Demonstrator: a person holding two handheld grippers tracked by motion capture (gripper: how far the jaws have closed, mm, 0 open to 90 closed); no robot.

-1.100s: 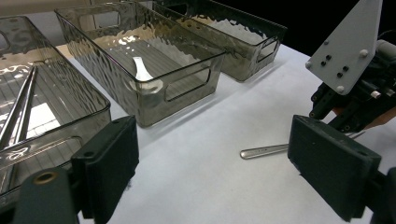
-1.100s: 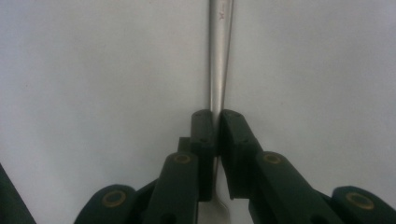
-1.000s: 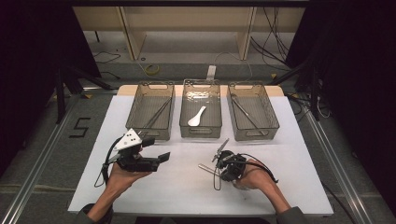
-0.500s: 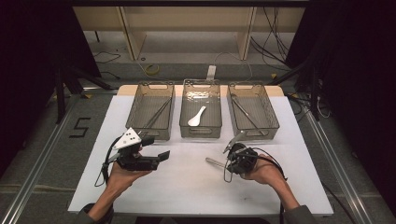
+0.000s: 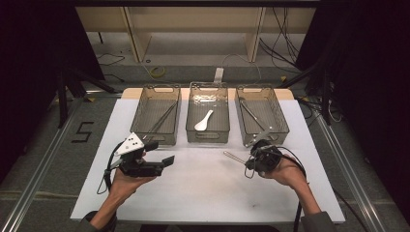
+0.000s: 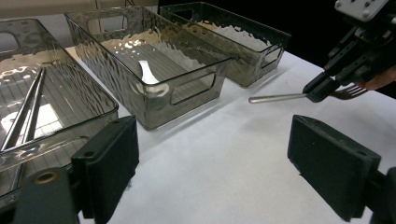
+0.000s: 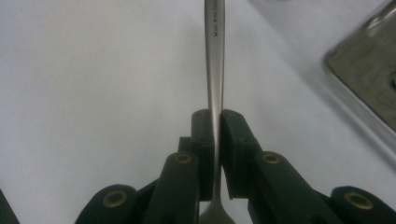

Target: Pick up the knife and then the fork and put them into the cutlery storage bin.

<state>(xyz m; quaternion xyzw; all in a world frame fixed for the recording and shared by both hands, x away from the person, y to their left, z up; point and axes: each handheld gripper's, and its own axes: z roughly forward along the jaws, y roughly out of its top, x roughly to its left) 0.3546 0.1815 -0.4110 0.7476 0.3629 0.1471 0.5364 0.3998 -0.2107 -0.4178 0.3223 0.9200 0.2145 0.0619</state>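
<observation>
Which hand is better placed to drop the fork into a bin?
Right. Its tool is shut on the fork beside the right bin; the left tool is open and holds nothing.

A black "5" marked on the grey floor left of the table, seen in the high view. Small engraved lettering running lengthwise along the metal handle of the fork clamped in the right gripper, seen in the right gripper view; too blurred and small to spell out with any certainty. Nothing else readable on the three clear bins or on the grippers.
</observation>
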